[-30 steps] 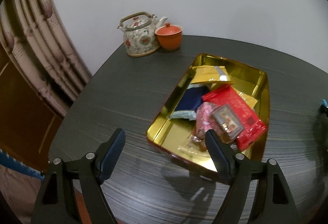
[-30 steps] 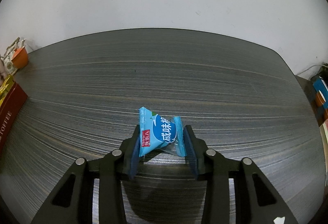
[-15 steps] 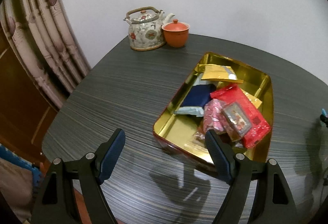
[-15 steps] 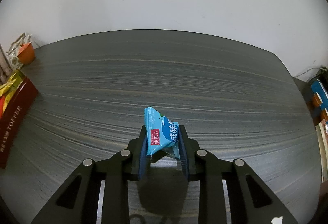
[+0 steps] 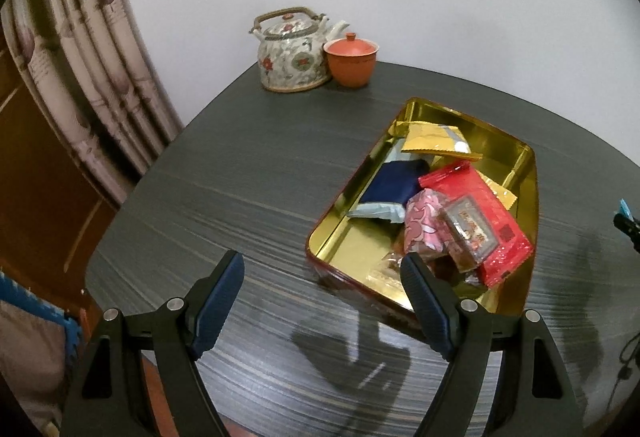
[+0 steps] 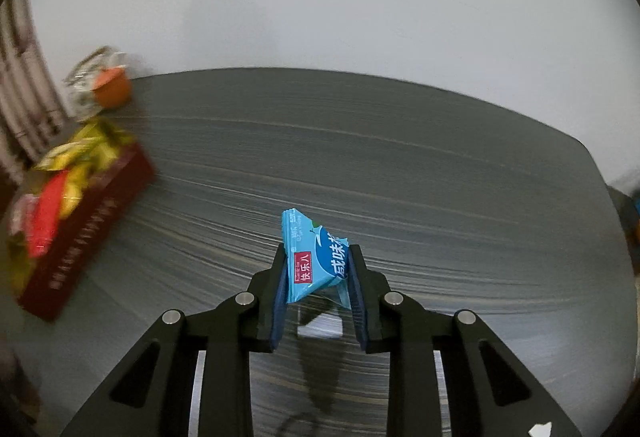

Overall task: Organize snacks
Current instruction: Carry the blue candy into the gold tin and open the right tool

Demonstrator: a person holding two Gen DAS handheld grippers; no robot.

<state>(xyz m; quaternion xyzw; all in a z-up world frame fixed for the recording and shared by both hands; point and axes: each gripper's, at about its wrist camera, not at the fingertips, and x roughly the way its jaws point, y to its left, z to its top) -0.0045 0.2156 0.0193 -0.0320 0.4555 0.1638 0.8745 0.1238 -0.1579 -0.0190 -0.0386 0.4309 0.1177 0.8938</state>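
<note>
The right tongs clamp the blue snack packet; the left tongs gape empty.

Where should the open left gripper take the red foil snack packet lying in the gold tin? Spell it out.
Grip the red foil snack packet by its free crimped far end, coming from above. Its near half sits under a small clear-wrapped snack, and the gold tin's wall blocks any sideways approach.

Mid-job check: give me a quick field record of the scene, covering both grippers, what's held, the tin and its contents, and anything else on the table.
right gripper: shut on blue snack packet, held above the table
left gripper: open, empty, near the tin's front edge
gold tin: on table, lid off
tin contents: red packet, pink packet, navy packet, gold packet, piled loosely
other items: floral teapot, orange lidded cup at far corner
</note>
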